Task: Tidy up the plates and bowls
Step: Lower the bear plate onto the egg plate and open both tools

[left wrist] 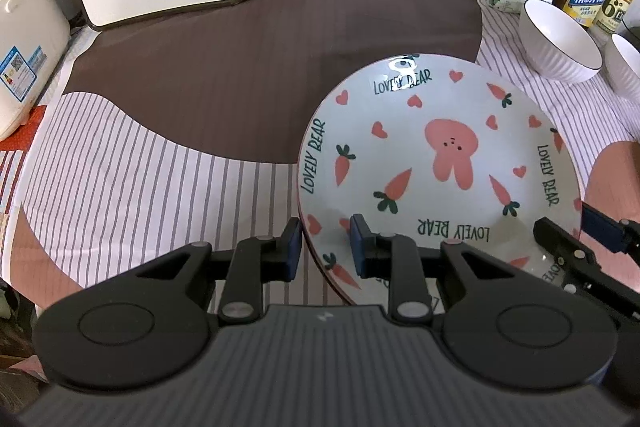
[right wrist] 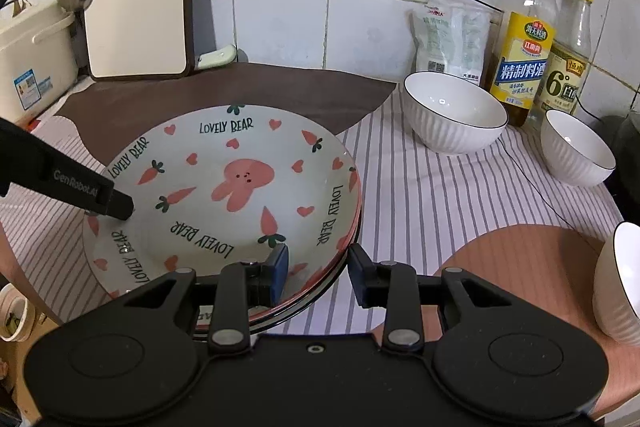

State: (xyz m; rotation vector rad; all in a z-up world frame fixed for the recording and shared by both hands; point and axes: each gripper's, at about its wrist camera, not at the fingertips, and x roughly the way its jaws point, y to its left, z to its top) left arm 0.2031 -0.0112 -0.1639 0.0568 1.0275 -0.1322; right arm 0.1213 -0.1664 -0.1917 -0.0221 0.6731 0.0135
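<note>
While the stack of plates (right wrist: 240,179) (rabbits, carrots and "LOVELY BEAR" lettering on the top one) rests on the striped cloth of the table (right wrist: 420,195), we see our left gripper (left wrist: 325,247) straddling its near-left rim; we cannot tell whether the pads pinch it. Our right gripper (right wrist: 318,273) straddles the near-right rim with its jaws apart, released. Three white bowls (right wrist: 454,113) stand to the right, near two bottles (right wrist: 524,35).
</note>
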